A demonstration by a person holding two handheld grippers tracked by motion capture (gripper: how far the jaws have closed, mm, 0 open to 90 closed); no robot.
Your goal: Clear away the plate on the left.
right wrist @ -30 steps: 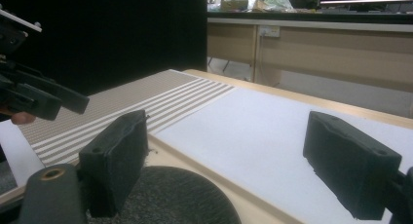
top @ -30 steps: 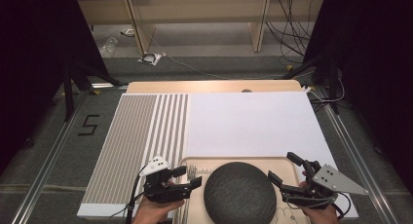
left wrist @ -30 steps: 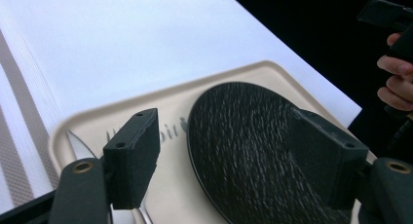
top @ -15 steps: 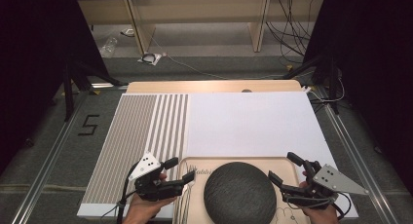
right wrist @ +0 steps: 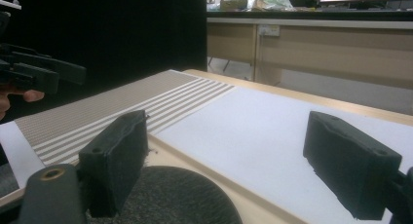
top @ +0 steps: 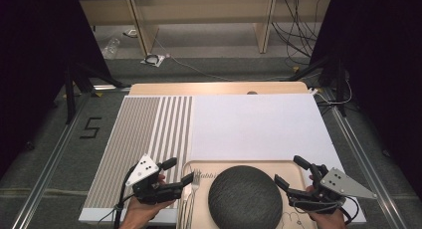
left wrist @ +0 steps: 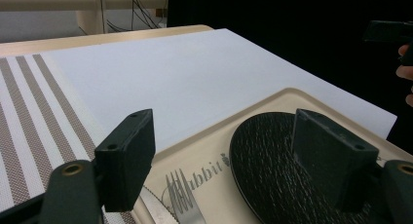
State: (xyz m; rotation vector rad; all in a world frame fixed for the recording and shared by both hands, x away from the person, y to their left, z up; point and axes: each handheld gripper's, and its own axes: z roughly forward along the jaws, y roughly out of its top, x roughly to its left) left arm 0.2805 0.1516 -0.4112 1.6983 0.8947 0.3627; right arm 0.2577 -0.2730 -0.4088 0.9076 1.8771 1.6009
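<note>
From above, your left gripper (top: 180, 172) and right gripper (top: 288, 172) flank the plate (top: 244, 199) on the tray (top: 239, 165), jaws spread, empty. In the left gripper view, the left jaws have just widened; approach the fork (left wrist: 184, 200) squarely. In the right gripper view, stay clear.

Light falls on my table from above, even and soft, so the white mat (top: 259, 127) glows pale without harsh glare. Both flanks of the high view sink into near black. My own jaws sit close and slightly soft-focused in both gripper views, and their undersides stay dark. The dark plate (left wrist: 277, 160) shows a faint sheen on its grain. Far shelves look hazy, and the high view is grainy.
</note>
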